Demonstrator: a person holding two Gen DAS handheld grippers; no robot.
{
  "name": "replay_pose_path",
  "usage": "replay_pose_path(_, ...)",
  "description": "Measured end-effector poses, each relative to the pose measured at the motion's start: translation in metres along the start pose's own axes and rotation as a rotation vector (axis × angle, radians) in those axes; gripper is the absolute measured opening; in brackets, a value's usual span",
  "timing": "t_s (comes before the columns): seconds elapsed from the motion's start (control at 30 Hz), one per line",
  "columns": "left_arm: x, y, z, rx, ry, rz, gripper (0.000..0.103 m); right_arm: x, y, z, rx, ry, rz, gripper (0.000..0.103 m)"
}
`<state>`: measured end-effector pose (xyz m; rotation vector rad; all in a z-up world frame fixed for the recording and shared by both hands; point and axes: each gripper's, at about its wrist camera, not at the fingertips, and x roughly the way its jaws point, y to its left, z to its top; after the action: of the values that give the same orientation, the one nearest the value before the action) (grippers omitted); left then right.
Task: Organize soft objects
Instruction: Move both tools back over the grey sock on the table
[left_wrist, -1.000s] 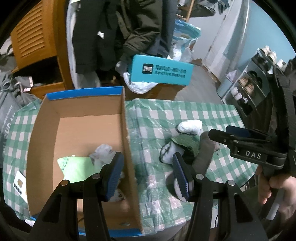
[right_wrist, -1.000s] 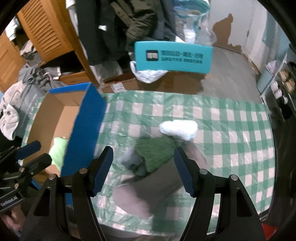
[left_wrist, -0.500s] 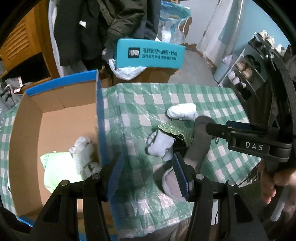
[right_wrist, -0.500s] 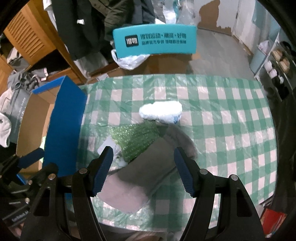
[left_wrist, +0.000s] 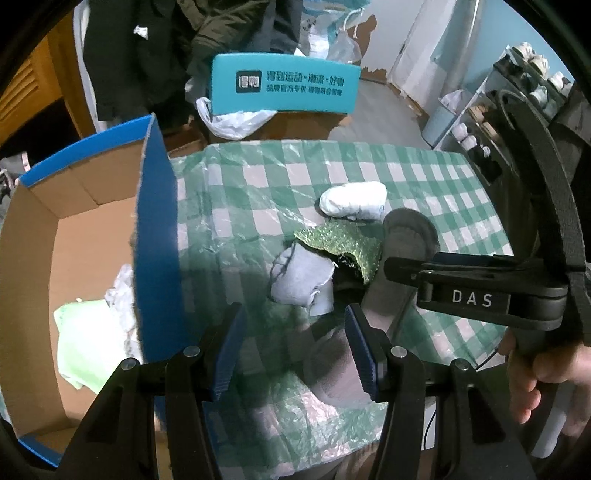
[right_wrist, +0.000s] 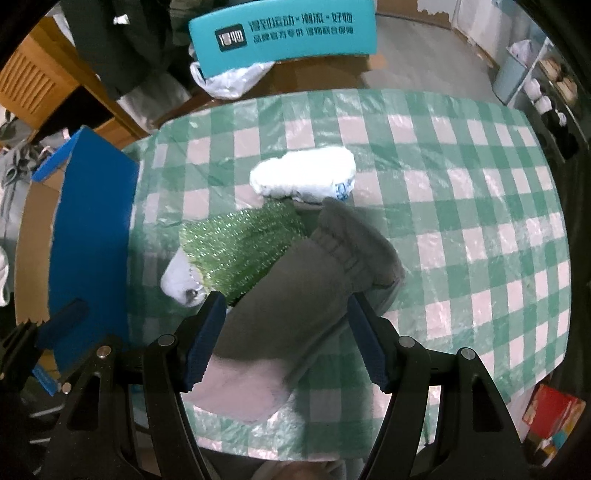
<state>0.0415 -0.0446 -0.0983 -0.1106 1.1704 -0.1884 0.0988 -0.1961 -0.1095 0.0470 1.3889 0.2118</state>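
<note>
Four soft items (right_wrist: 303, 299) lie clustered on the table (right_wrist: 480, 206); both tongs (left_wrist: 293, 349) (right_wrist: 286, 339) released, empty.

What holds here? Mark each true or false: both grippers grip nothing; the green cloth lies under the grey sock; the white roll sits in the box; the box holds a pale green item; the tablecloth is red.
1. Both hand-held grippers, left and right, grip nothing. True.
2. The green cloth lies partly under the grey sock. True.
3. The white roll sits in the box. False: it lies on the tablecloth.
4. The box holds a pale green item. True.
5. The tablecloth is red. False: green and white checks.
</note>
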Motion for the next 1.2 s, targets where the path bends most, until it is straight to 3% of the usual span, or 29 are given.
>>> replay_pose_path(0.4,0.022,-0.007,-0.003,0.019,0.068,0.014,0.056,0.019,-0.016,-0.008,0.01,0.041,-0.04,0.069)
replay_pose_path(0.73,0.031,-0.016,0.002,0.039,0.086,0.017,0.056,0.019,-0.065,-0.013,0.09,0.056,-0.084,0.069)
replay_pose_path(1.0,0.035,-0.028,0.012,0.057,0.078,0.005,0.063,0.013,-0.098,-0.013,0.148,0.039,-0.131,0.069)
replay_pose_path(1.2,0.034,-0.036,0.024,0.041,0.059,-0.032,0.068,0.001,-0.104,-0.018,0.188,0.006,-0.051,0.069)
